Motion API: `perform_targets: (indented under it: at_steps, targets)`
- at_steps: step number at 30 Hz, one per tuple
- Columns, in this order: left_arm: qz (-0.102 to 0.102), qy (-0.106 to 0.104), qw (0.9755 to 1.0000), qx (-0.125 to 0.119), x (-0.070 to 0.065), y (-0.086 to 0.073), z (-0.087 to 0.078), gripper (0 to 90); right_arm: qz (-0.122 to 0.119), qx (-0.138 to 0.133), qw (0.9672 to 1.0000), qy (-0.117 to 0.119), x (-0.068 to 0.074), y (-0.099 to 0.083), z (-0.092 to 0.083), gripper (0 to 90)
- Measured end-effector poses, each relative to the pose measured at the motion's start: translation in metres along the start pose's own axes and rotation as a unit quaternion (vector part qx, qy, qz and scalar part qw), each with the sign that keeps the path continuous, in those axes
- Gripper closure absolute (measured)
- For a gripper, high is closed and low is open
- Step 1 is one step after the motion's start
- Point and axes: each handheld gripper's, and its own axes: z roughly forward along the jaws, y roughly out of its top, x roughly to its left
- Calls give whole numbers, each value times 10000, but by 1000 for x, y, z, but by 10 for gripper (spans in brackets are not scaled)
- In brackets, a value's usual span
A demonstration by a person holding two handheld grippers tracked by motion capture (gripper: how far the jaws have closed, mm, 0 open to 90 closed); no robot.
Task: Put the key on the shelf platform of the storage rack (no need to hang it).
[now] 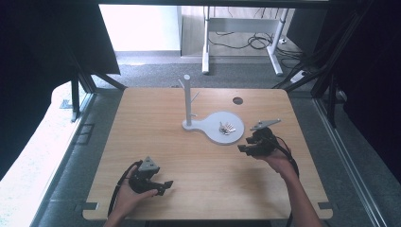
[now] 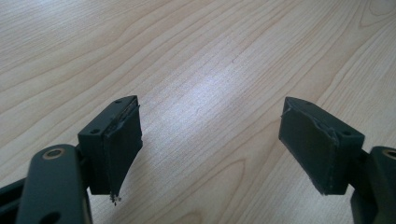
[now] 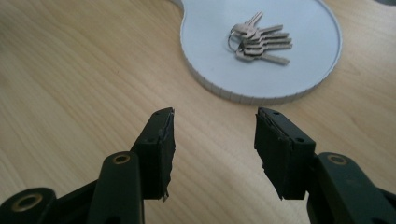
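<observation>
I find nothing to read from here: no lettering, label, brand, number or sign on the desk (image 1: 156, 142), the white stand tray (image 3: 210, 28) or the keys (image 3: 259, 39). Any stamping on the key blades is too small for me to make out.

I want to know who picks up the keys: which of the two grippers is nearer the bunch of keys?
The right gripper, open beside the white round tray holding the silver keys; the left gripper sits near the table's front edge.
</observation>
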Motion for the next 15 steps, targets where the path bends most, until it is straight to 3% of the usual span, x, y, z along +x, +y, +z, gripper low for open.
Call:
perform_targets:
  at_steps: [11, 15]
  targets:
    - [-14, 19, 10000, 27, -2, 0, 1, 215, 224, -38, 9997, -14, 6, -59, -8, 475]
    - [-23, 26, 10000, 11, -1, 0, 0, 215, 248, 82, 9997, -7, 3, -68, -6, 469]
